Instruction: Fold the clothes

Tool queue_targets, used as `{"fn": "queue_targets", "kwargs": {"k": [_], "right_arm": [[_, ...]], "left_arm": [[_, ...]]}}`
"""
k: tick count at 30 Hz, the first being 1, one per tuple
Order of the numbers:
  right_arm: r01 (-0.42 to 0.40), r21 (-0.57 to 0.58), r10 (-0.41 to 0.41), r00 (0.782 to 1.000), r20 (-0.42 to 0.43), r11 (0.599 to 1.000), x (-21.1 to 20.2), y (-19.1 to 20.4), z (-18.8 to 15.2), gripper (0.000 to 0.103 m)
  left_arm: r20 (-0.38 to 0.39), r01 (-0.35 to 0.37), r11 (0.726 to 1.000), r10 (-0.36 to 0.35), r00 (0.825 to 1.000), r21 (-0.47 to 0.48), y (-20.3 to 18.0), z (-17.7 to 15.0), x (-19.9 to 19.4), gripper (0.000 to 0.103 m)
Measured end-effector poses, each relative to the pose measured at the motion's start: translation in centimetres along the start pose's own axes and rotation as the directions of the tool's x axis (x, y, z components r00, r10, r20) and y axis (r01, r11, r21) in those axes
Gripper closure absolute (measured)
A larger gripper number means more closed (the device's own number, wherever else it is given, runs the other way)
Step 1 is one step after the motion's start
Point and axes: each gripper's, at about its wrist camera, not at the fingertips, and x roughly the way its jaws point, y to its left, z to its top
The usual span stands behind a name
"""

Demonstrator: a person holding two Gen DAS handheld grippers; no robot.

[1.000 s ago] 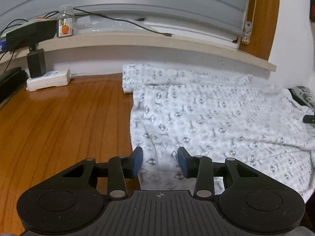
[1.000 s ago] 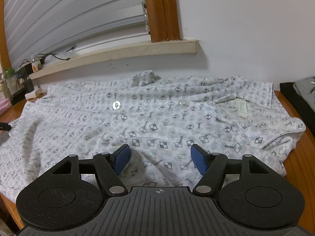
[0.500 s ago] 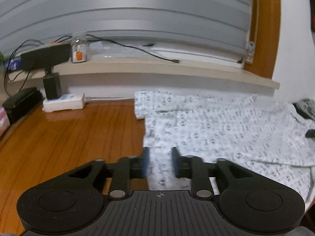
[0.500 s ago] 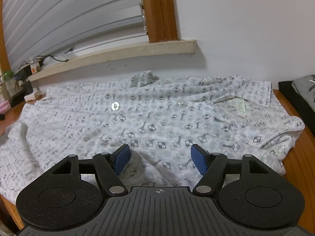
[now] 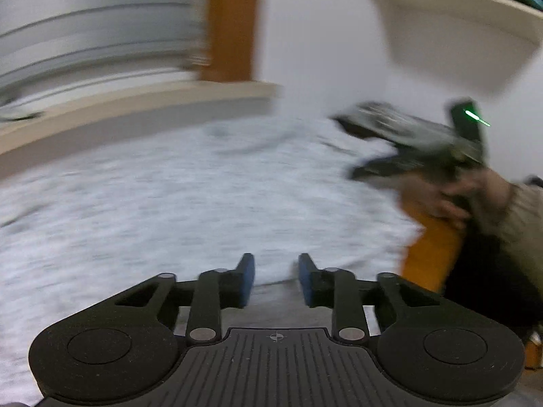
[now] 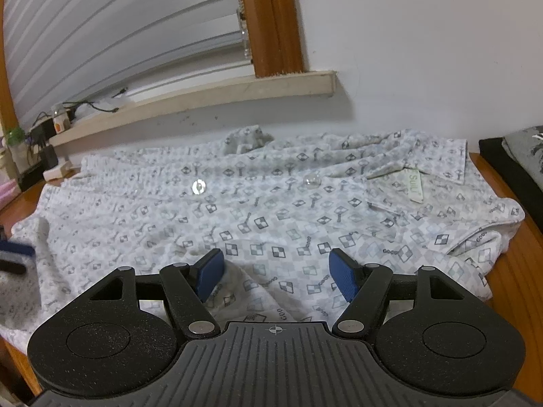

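The shirt [image 6: 271, 210] lies spread over the middle of the right wrist view, on the wooden table [image 6: 516, 271], collar toward the right; it looks light, thin and limp, so I think it will sag and slide and is best taken at a hem or sleeve edge. The right gripper [image 6: 276, 273] hovers low over its near edge, jaws wide with nothing between. The left gripper [image 5: 275, 279], in a blurred picture, has just been closing to a narrow gap, and it seems that no cloth is pinched.

Neck label [image 6: 414, 186] on shirt [image 6: 271, 210]: "SuiLi", roughly. Fabric print repeats "GOOD".
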Motion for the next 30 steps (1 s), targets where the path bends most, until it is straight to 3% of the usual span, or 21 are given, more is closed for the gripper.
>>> {"fn": "queue_targets", "kwargs": {"k": [6, 8, 11, 15, 18, 20, 23, 27, 30], "right_arm": [[0.007, 0.004, -0.007, 1.000, 0.012, 1.000, -0.2, 0.0, -0.1, 0.035], [0.007, 0.004, -0.007, 1.000, 0.014, 1.000, -0.2, 0.0, -0.1, 0.035], [0.004, 0.007, -0.004, 1.000, 0.013, 1.000, -0.1, -0.1, -0.1, 0.035], [0.007, 0.009, -0.007, 1.000, 0.017, 1.000, -0.2, -0.1, -0.1, 0.035], [0.008, 0.012, -0.008, 1.000, 0.019, 1.000, -0.2, -0.1, -0.2, 0.035], [0.008, 0.014, -0.008, 1.000, 0.019, 1.000, -0.2, -0.1, -0.2, 0.035], [0.007, 0.016, -0.007, 1.000, 0.019, 1.000, -0.2, -0.2, -0.2, 0.035], [0.008, 0.018, -0.008, 1.000, 0.018, 1.000, -0.2, -0.1, -0.2, 0.035], [0.009, 0.019, -0.010, 1.000, 0.017, 1.000, -0.2, -0.1, -0.2, 0.035]], "left_arm": [[-0.070, 0.107, 0.991, -0.102, 0.992, 0.078, -5.5, -0.8, 3.2, 0.075], [-0.071, 0.092, 0.990, -0.084, 0.994, 0.107, -6.4, -0.9, 3.6, 0.058], [-0.072, 0.084, 0.987, -0.075, 0.995, 0.134, -7.3, -0.4, 4.5, 0.042], [-0.075, 0.090, 0.984, -0.079, 0.994, 0.153, -8.0, 0.4, 6.2, 0.042], [-0.055, 0.148, 0.983, -0.142, 0.988, 0.107, -7.6, 1.1, 6.6, 0.046], [-0.048, 0.206, 0.976, -0.203, 0.978, 0.077, -7.5, 1.2, 6.5, 0.067], [-0.050, 0.244, 0.966, -0.241, 0.969, 0.081, -7.8, 0.9, 6.0, 0.075], [-0.064, 0.245, 0.965, -0.240, 0.969, 0.093, -8.5, 0.3, 5.6, 0.075], [-0.064, 0.209, 0.970, -0.202, 0.977, 0.125, -9.0, 0.2, 5.9, 0.065]]}}
